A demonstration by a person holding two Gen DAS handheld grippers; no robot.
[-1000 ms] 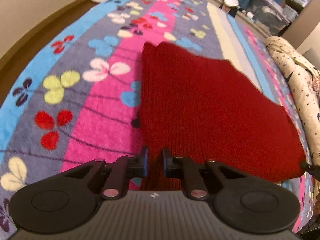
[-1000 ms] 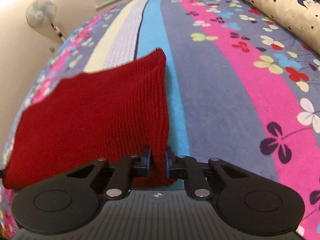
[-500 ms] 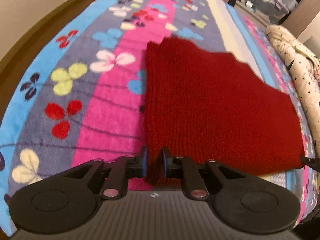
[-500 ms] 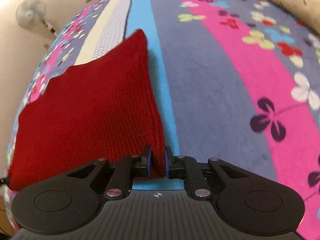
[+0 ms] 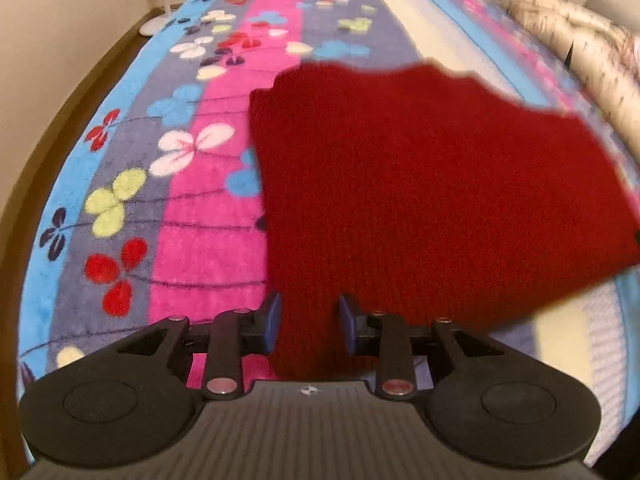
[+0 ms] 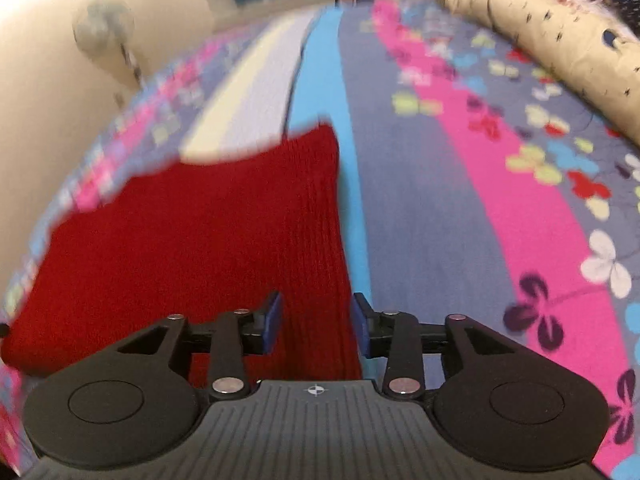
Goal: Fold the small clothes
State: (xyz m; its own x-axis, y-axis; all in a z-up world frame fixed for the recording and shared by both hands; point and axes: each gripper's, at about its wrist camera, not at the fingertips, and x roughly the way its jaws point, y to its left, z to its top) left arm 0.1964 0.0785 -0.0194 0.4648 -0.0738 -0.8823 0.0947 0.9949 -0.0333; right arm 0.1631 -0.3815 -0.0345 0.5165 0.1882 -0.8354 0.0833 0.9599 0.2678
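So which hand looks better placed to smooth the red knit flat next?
Probably left: the left gripper faces most of the red knit; the right gripper sits at its edge. Both jaws have just been opening, cloth between them.

The left claw (image 5: pixel 308 322) points steeply down at the near left corner of the red knit cloth (image 5: pixel 420 184). Its jaws have just been opening and now stand apart, with the cloth's edge lying loose between the blue pads (image 5: pixel 273 316), which no longer press on it. The right claw (image 6: pixel 318 326) tilts down the same way at the cloth's near right corner. Its jaws have likewise just been opening, and a strip of cloth runs between the parted pads (image 6: pixel 274 314) without being squeezed.
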